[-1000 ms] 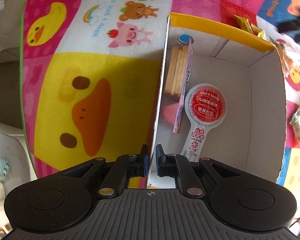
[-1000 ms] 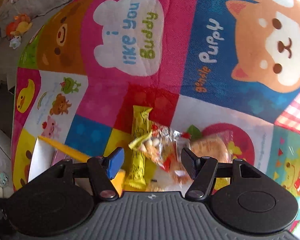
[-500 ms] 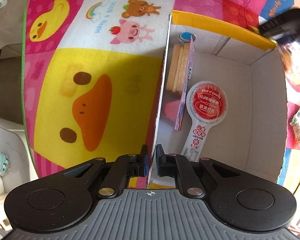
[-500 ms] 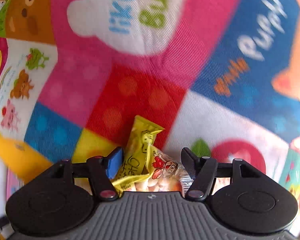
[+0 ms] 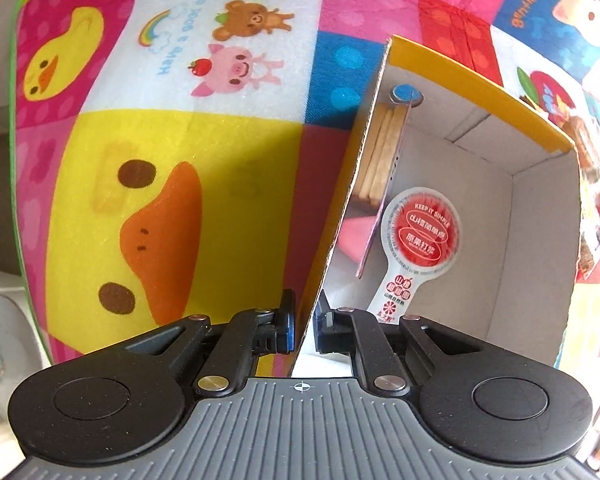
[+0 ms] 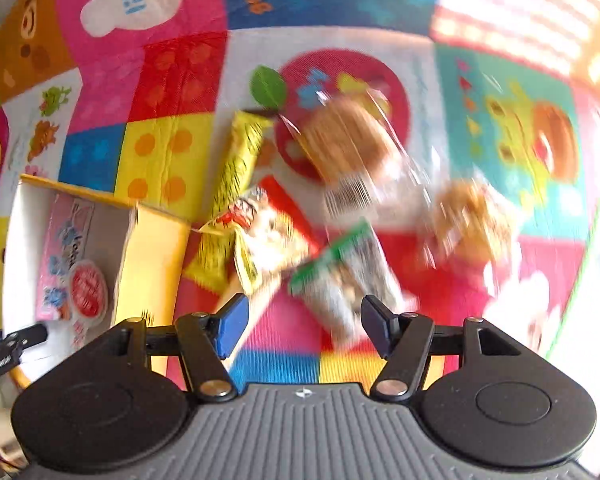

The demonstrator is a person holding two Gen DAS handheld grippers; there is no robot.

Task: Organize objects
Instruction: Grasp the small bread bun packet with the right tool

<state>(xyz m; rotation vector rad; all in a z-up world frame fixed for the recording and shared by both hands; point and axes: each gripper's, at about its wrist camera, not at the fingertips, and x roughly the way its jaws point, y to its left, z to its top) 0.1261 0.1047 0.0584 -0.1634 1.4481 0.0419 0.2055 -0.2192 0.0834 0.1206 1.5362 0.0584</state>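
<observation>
Sorting partly done — box held, snacks outstanding

The box (image 5: 536,240) wall is pinched by the left gripper (image 5: 303,326); the right gripper (image 6: 304,328) is spread, empty — loose snack packets (image 6: 272,240) remain centre-frame.

Cartoon mat (image 6: 172,80): box (image 6: 152,264), apparently snack packets (image 6: 268,248).

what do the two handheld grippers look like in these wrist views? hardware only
Both match: grey ribbed base with a small crosshair mark, two round black lobes, black linkage arms with silver rivets. The left gripper and right gripper each have one blue-faced and one black finger pad. No cables or sleeves visible.
</observation>
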